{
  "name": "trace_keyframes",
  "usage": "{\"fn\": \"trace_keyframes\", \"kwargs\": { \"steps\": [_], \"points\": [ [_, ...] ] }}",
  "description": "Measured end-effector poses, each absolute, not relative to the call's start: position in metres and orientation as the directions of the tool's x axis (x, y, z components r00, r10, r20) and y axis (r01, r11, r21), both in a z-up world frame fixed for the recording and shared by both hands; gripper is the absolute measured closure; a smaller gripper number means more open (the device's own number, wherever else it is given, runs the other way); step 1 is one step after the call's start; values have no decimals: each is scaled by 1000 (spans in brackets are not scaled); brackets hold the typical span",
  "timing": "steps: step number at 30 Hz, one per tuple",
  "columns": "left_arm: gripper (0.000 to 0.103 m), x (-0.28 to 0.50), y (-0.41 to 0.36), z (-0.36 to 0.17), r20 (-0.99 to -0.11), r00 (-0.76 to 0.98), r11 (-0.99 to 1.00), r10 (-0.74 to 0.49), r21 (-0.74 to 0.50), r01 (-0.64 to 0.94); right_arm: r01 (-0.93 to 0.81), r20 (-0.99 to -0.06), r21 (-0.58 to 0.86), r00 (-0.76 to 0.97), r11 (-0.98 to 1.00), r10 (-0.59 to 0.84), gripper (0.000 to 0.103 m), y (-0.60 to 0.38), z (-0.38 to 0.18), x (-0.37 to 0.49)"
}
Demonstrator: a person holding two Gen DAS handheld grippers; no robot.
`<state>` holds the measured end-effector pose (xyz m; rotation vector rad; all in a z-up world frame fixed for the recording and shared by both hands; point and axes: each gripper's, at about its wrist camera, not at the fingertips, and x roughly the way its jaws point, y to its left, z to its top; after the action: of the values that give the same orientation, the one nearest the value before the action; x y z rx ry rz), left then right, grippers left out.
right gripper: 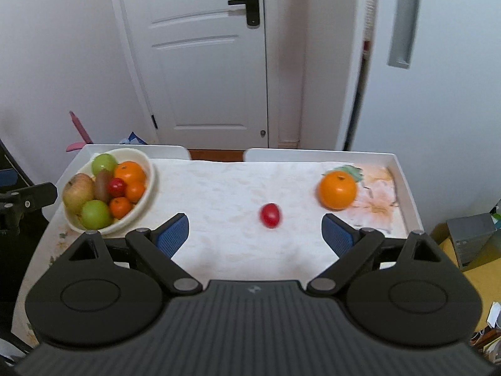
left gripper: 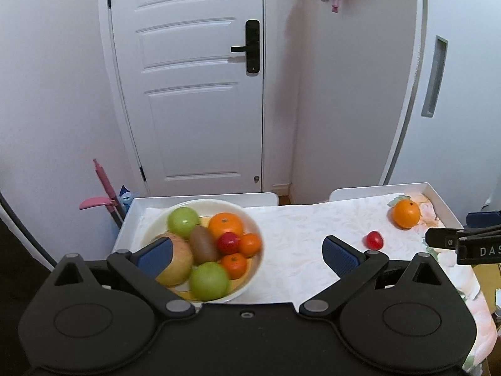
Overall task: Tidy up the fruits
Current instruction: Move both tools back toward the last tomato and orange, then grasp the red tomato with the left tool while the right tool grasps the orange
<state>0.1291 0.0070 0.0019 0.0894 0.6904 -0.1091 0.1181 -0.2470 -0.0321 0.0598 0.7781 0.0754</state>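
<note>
Left gripper [left gripper: 247, 255]: jaws spread as wide as they go, nothing held; blue pads [left gripper: 155, 255] bare. It hangs over the near edge of the bowl [left gripper: 255, 235], its left pad in front of the big yellowish apple [left gripper: 178, 266].

Right gripper [right gripper: 255, 235]: jaws wide apart, empty. The small red fruit [right gripper: 271, 215] lies on the cloth [right gripper: 219, 194] just ahead of the gap between the pads, untouched.

Bowl contents: two green apples [left gripper: 183, 221], the yellowish apple, a kiwi [left gripper: 203, 244], one large orange [left gripper: 225, 224], two small oranges [left gripper: 233, 264], one small red fruit [left gripper: 228, 242].

Loose on the cloth: the small red fruit mid-table; a big orange [right gripper: 337, 189] near the far right corner, ahead of the right pad and apart from it.

Table [right gripper: 407, 194]: white, raised rim, pale flowered cloth.

Background: white door [left gripper: 188, 94].
</note>
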Motion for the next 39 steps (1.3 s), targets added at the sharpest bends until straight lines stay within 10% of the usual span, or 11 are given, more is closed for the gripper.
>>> {"fn": "trace_keyframes", "kwargs": {
  "steps": [27,39],
  "points": [
    [10,218,-186,-134,-710,700,971,-73,108,212,-136,-717,132,671,982,189,0,-387,-133,229],
    [55,241,-205,-165,-761,642,961,-92,101,258,-195,-723,156,646,968,246,4,-378,-152,253]
  ]
}}
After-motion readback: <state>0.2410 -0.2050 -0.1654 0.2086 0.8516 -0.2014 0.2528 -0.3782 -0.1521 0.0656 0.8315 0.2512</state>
